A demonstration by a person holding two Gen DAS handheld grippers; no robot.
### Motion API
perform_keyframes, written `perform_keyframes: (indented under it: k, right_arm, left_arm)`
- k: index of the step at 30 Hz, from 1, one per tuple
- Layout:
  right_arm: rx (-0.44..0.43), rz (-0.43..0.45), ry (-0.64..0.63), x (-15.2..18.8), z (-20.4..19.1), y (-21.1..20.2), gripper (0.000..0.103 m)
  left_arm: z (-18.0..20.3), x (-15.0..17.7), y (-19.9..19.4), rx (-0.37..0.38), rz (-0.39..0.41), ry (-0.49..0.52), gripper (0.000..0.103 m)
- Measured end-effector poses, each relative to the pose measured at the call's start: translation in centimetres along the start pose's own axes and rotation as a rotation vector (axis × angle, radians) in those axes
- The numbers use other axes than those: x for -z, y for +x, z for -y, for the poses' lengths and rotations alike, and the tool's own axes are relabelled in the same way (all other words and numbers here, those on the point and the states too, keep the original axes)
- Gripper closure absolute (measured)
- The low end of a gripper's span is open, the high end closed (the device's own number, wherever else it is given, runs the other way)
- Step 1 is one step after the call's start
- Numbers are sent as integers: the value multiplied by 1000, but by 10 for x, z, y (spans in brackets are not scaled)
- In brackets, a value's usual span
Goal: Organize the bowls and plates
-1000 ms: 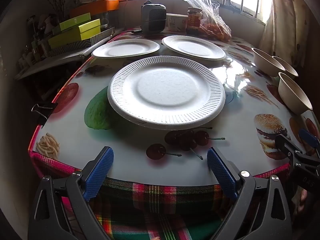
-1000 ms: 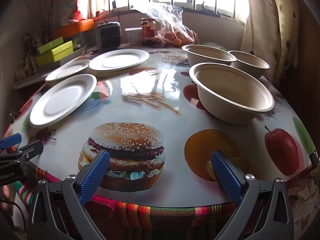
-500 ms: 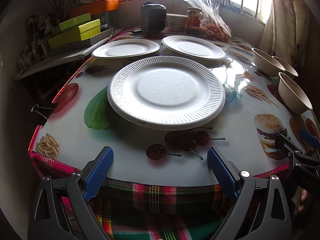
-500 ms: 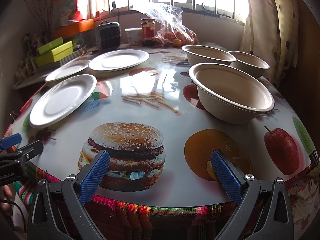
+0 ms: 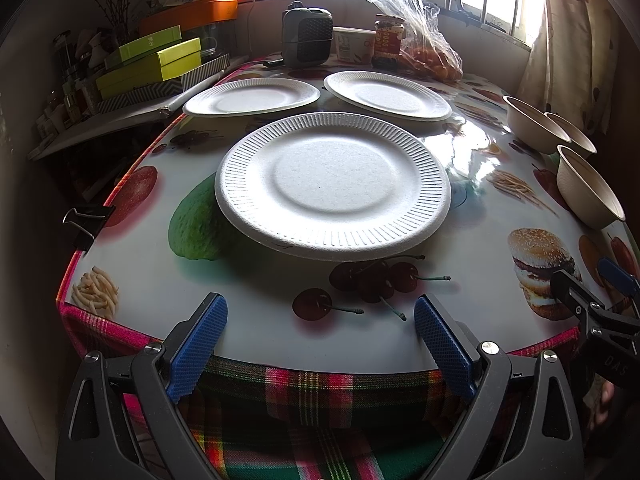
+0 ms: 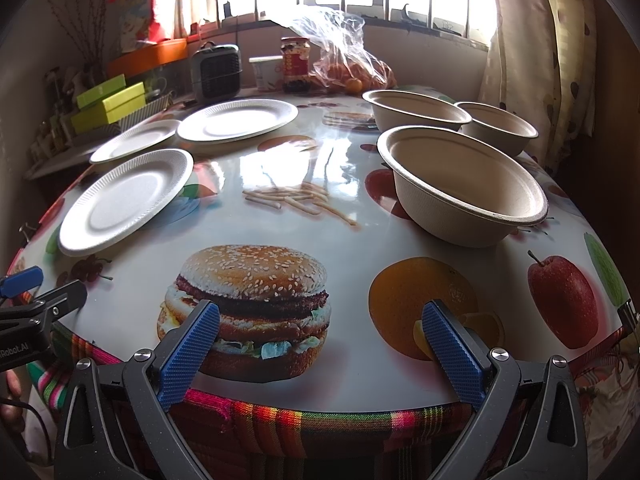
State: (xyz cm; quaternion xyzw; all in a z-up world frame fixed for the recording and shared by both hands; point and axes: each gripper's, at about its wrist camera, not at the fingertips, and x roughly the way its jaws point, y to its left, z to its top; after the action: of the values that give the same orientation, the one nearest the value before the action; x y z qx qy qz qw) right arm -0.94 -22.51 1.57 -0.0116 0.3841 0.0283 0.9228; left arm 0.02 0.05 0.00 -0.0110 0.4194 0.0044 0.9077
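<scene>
Left gripper [image 5: 320, 332] with blue ribbed pads spread wide, holding nothing, at the near table edge, facing the near white ribbed paper plate [image 5: 333, 187] that lies flat on the glossy food-print tablecloth [image 5: 256, 300]

Two more white paper plates flat on the cloth further back: far-left plate [image 5: 251, 96] and far-right plate [image 5: 387, 95], apart from each other and from the near one

Right gripper [image 6: 320, 344] also spread wide and empty, at the near edge over the printed hamburger [image 6: 248, 304] and printed orange [image 6: 424, 304]

Near beige fibre bowl [image 6: 464, 188] upright on the right side of the table, well apart from the gripper; middle beige bowl [image 6: 416, 114] behind it, far beige bowl [image 6: 498, 128] just beside that one on the right; whether they touch, cannot tell

Plates on the left half, bowls on the right half, nothing stacked

At the far end: small dark fan heater [image 5: 307, 36], red-labelled glass jar [image 5: 389, 42], clear plastic bag of oranges [image 5: 424, 56]

Green boxes [image 5: 152, 60] on a shelf to the left; plaid cloth [image 5: 312, 412] under the print cover at the near edge
</scene>
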Motion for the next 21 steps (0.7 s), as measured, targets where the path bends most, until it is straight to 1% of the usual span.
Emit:
perform_keyframes:
  k: [6,10,21]
  right_arm:
    - [-2,-1,1,0,-2,0,1]
    - [-13,2,1,0,-3,-1,1]
    - [-29,45,-7,-3,-3,-13,1]
  left_arm:
    - [0,-1,1,-1,0,-4,8]
    - [-4,1,-2,-17,2,-18,8]
    - [-6,-2,-8,-18,28,-22,8]
